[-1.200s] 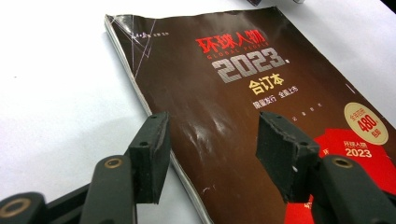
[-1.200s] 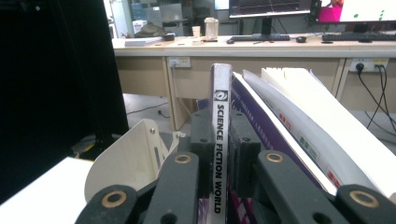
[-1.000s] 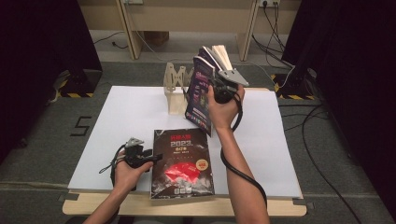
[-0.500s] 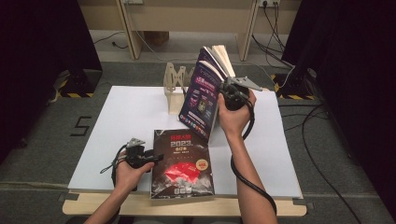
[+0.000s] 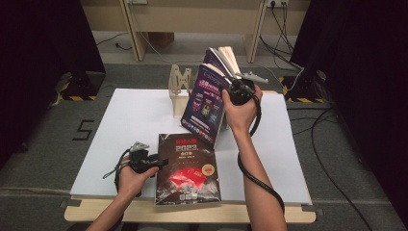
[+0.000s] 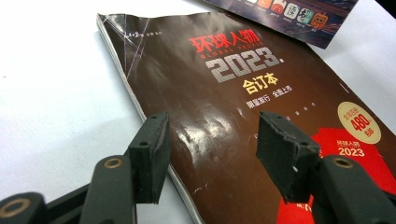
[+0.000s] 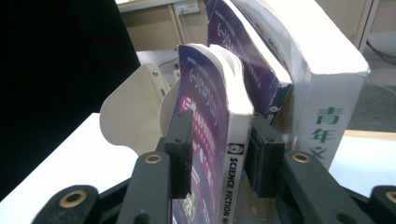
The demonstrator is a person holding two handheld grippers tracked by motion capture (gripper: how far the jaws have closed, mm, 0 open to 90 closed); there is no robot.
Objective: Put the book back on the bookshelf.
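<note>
Now | glossy purple magazine (image 7: 212, 140) | curved wooden rack (image 7: 135, 112) | matte white tabletop (image 5: 130, 120)

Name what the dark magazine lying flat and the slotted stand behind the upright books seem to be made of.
Dark magazine: glossy coated paper, judging by its sheen, creases and the stacked page edges.
Slotted stand: probably light plywood, matte and pale tan; the grain is too small to confirm.

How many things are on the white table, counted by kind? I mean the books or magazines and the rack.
Glossy magazines or books: 3 (dark brown one lying flat, purple one upright, thick white-spined one behind it)
Pale wooden rack: 1
Total: 4
</note>
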